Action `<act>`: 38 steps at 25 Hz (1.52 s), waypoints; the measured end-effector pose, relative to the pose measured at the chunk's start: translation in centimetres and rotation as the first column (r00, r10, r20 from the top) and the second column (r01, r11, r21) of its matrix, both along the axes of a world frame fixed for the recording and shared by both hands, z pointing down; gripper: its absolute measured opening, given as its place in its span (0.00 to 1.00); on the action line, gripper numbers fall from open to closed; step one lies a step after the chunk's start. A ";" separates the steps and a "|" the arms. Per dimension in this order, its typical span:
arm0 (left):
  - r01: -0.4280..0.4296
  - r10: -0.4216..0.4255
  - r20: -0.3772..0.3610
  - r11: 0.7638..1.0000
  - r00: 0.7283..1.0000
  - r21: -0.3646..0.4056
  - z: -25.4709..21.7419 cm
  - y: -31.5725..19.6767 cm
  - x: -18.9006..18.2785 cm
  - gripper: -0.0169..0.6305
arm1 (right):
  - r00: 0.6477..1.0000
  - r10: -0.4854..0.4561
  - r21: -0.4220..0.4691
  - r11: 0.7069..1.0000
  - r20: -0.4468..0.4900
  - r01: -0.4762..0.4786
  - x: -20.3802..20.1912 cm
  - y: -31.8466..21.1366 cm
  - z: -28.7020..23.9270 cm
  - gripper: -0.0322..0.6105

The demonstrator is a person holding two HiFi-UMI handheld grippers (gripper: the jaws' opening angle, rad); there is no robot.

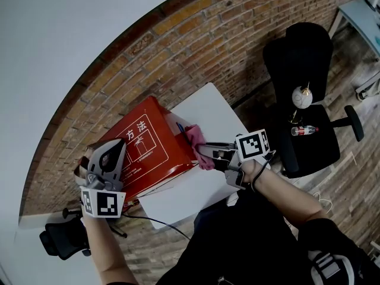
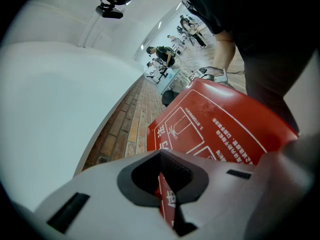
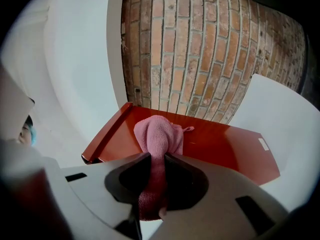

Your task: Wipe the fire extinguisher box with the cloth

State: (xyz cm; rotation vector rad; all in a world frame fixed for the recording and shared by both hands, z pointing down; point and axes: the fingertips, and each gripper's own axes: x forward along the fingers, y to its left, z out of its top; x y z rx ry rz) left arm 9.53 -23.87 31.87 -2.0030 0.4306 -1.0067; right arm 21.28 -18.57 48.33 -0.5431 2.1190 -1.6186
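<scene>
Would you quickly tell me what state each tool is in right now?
Left tool: closed on the edge of the red fire extinguisher box.
Right tool: closed, holding the pink cloth.

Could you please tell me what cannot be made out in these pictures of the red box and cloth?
Print on the box: head view, too small to read.
The box's left edge: head view, behind the left hand-held gripper.
Where the cloth meets the box: right gripper view, covered by the cloth itself.
Things on the chair: head view, too small.
</scene>
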 end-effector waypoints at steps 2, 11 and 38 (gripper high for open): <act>-0.001 0.001 -0.001 1.000 1.000 0.002 0.0 0.0 0.0 0.07 | 1.000 0.002 0.007 1.000 -0.003 -0.002 0.0 0.0 -0.6 0.19; 0.000 0.000 0.000 1.000 1.000 0.002 0.0 0.0 0.0 0.07 | 1.000 -0.001 0.091 0.996 0.027 -0.001 -0.1 0.1 -4.7 0.19; -0.001 0.001 0.004 1.000 1.000 0.002 0.0 -0.1 0.0 0.07 | 0.994 0.086 0.172 0.980 0.074 -0.097 0.1 0.1 -9.9 0.19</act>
